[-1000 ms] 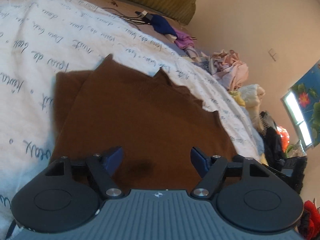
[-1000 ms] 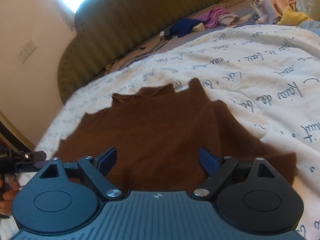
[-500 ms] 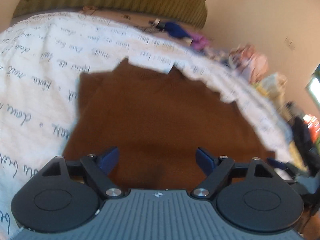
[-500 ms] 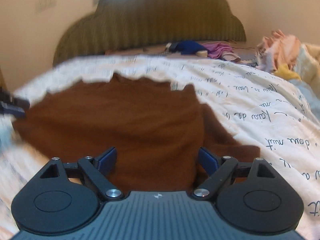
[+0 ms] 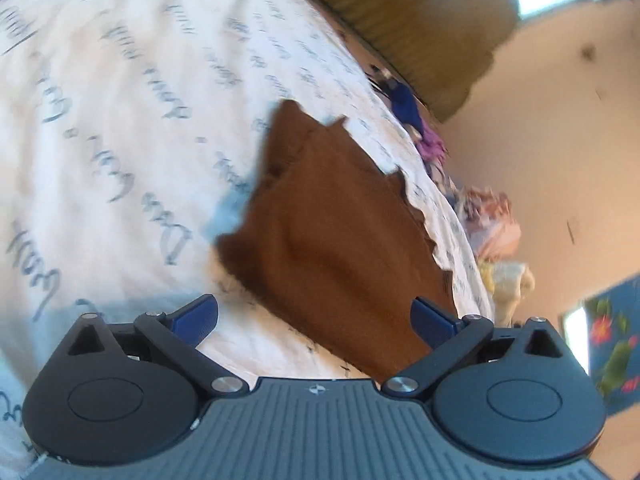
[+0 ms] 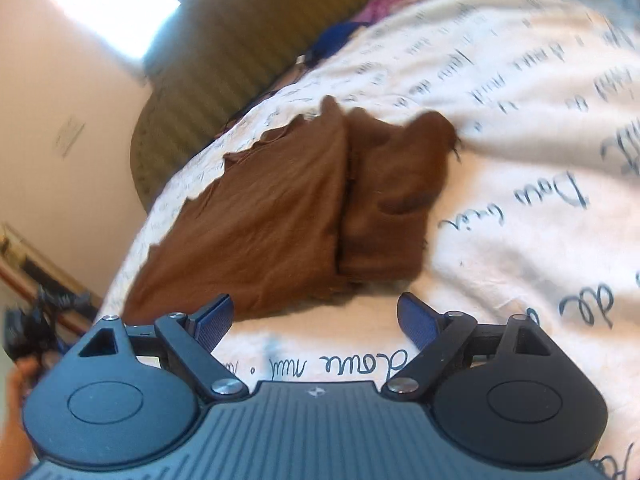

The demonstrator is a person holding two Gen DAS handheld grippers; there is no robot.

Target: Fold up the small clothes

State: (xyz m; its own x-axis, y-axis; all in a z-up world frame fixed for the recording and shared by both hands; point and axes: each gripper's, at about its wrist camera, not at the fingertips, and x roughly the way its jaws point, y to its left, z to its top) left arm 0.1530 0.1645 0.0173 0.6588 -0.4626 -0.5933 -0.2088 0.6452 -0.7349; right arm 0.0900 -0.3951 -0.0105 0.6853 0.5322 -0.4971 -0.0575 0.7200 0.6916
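A brown garment [image 5: 332,240] lies partly folded on the white bedsheet with blue script [image 5: 120,140]. In the left wrist view my left gripper [image 5: 316,320] hovers over the garment's near edge; its jaws are opening wide and nothing is pinched between the blue pads. In the right wrist view the same brown garment [image 6: 288,216] shows a folded flap on its right side. My right gripper [image 6: 316,320] stands open just short of its near edge, above bare sheet [image 6: 520,160], holding nothing.
A green ribbed headboard [image 6: 224,60] runs along the far side of the bed. Blue and purple clothes [image 5: 416,120] and a pastel heap [image 5: 492,220] lie near the bed's far edge. A hand [image 6: 16,392] shows at the lower left in the right wrist view.
Both grippers have pulled back from over the garment and rolled, so the garment now looks smaller and tilted. The left jaws have spread wider. Bare sheet now lies under both grippers.
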